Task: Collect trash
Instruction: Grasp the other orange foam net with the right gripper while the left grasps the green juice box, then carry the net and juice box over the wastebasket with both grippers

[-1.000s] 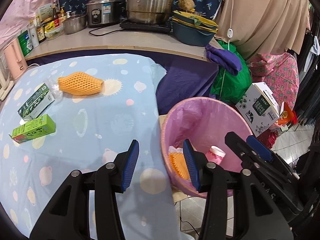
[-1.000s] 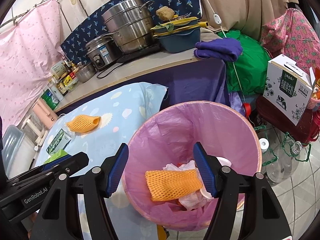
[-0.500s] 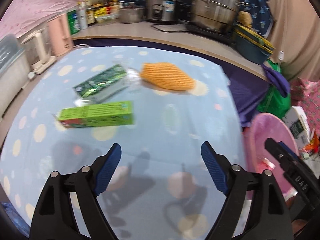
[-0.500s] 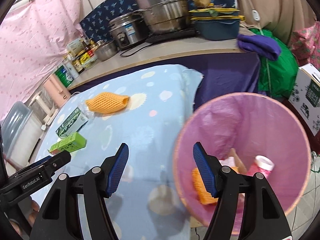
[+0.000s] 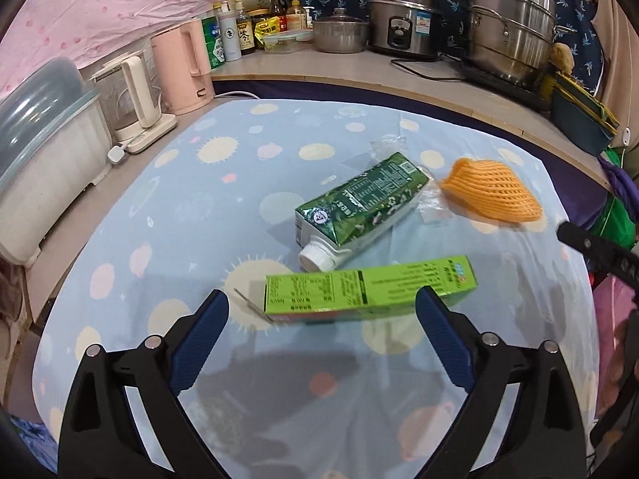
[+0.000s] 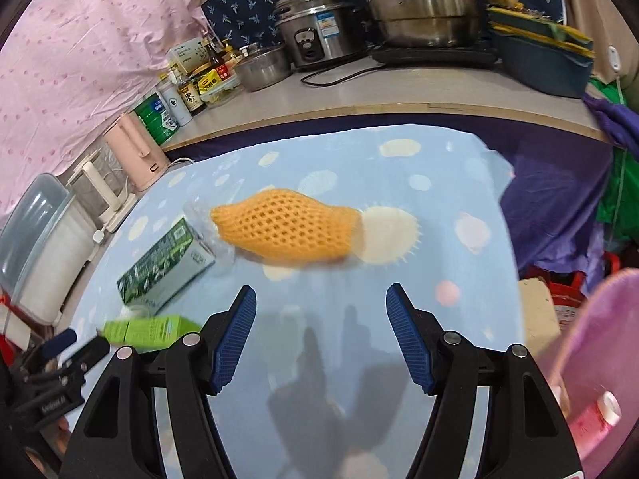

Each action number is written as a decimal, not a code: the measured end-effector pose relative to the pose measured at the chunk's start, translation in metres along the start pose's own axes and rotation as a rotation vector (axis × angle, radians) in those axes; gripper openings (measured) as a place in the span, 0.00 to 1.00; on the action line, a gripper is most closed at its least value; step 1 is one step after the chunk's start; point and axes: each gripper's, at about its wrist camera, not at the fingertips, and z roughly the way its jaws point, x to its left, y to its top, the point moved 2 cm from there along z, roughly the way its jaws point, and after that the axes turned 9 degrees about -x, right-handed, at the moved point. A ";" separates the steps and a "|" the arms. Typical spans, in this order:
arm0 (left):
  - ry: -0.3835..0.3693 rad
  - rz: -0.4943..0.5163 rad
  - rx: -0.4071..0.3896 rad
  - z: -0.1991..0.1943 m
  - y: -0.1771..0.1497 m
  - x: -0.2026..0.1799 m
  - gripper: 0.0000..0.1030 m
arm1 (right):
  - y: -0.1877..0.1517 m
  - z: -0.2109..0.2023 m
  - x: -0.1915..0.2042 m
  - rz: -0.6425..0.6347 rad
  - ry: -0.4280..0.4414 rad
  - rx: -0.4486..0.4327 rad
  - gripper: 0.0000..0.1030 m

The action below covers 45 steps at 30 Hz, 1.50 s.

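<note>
The light-blue tablecloth with pale dots and suns [image 5: 167,215] is taken as the landmark. On it three pieces of trash are gathered toward its far right part: a bright green rectangular cardboard box [image 5: 371,289] lying flat nearest the left gripper [image 5: 321,343], a dark green printed drink carton with a white cap [image 5: 359,207] just behind the box, and an orange foam fruit net [image 5: 493,195] beside the carton's far end, with a scrap of clear plastic film [image 5: 429,203] seen between carton and net.

The left gripper's jaws have just been opening and are spread wide, with nothing gripped; the box's near edge is seen between the blue pads, above them in the picture, and is not pressed. The right gripper [image 6: 321,339] is held partly open and empty, the orange net [image 6: 287,231] lying beyond its fingertips.

The cloth's near half and left side are bare, leaving free room there. Its left edge is bordered by a white lidded appliance [image 5: 44,167], a clear kettle [image 5: 131,99] and a pink jug [image 5: 183,68]. Behind its far edge a beige counter [image 5: 359,68] carries bottles, a rice cooker [image 5: 403,24] and a steel steamer pot [image 5: 511,32]. Off the cloth's right edge, a pink-lined bin [image 6: 599,359] is seen in the right wrist view.
</note>
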 end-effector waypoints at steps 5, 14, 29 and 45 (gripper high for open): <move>-0.034 0.029 0.028 0.026 0.001 0.003 0.90 | 0.020 0.038 0.011 -0.001 0.002 0.005 0.70; -0.174 0.021 0.060 0.045 -0.002 -0.001 0.93 | 0.026 0.085 0.025 -0.043 0.008 0.056 0.37; -0.256 0.073 0.100 0.023 -0.030 -0.033 0.91 | 0.010 0.038 0.010 0.004 0.041 0.052 0.12; -0.292 0.046 0.106 0.003 -0.032 -0.059 0.29 | -0.013 -0.043 -0.019 0.037 0.017 0.007 0.12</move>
